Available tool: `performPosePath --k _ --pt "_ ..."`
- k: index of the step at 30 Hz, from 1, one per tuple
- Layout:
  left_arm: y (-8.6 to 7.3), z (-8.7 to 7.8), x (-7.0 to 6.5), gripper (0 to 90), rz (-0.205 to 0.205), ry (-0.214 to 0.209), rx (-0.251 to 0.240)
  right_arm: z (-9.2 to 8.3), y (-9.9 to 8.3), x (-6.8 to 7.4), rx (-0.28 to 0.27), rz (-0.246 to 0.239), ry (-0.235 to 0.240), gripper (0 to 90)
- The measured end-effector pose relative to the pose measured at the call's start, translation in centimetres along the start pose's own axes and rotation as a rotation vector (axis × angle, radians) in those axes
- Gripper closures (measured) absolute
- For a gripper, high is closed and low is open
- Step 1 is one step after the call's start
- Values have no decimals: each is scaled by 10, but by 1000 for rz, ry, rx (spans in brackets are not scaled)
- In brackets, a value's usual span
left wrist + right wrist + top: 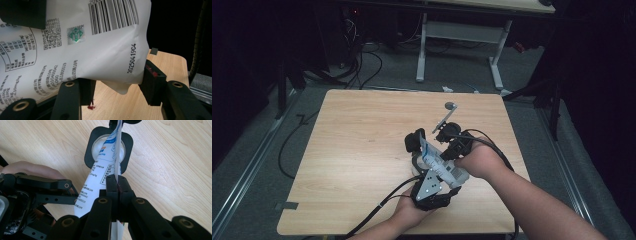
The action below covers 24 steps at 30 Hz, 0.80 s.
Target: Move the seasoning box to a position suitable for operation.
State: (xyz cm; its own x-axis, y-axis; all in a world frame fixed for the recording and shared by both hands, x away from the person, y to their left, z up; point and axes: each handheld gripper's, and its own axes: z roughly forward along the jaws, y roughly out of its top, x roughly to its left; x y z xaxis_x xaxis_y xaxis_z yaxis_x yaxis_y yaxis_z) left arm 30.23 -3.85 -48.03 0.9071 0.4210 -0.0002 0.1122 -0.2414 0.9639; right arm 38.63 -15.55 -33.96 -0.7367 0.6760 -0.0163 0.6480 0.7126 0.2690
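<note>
**Holding a printed pouch over a black-rimmed cup**

Pouring or emptying appears to be the step in hand.

- Item: white printed pouch (438, 162), just right of centre in the high view, tilted, its far end over the cup.
- Left gripper (428, 189), lower centre of the high view: jaws set partway apart around the pouch's body; in the left gripper view the pouch (100, 47) sits between them, right pad touching its folded edge.
- Right gripper (453, 145): jaws pressed together on the pouch's thin flat seam, seen edge-on in the right gripper view (116, 170).
- Black-rimmed cup (108, 147), upper centre of the right gripper view, the pouch's end dipping into its white inside.
- Small metal stand (447, 114), just above the grippers in the high view.

Next move, as judged: tilt or squeeze steadily, keeping the pouch's end inside the rim.

Room: the table (352, 150) lies bare across the frame's left half; its right edge is near the right forearm.
</note>
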Motion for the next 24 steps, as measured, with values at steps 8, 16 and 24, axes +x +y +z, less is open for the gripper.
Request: performPosePath --k 8,16,24 --pt "0 0 1 518 1 0 -1 0 1 0 2 7 -2 900" --pt "1 0 1 519 -1 0 -7 -1 1 0 0 6 -5 899" --pt "2 0 1 519 -1 0 -8 -1 1 0 -4 3 -6 899"
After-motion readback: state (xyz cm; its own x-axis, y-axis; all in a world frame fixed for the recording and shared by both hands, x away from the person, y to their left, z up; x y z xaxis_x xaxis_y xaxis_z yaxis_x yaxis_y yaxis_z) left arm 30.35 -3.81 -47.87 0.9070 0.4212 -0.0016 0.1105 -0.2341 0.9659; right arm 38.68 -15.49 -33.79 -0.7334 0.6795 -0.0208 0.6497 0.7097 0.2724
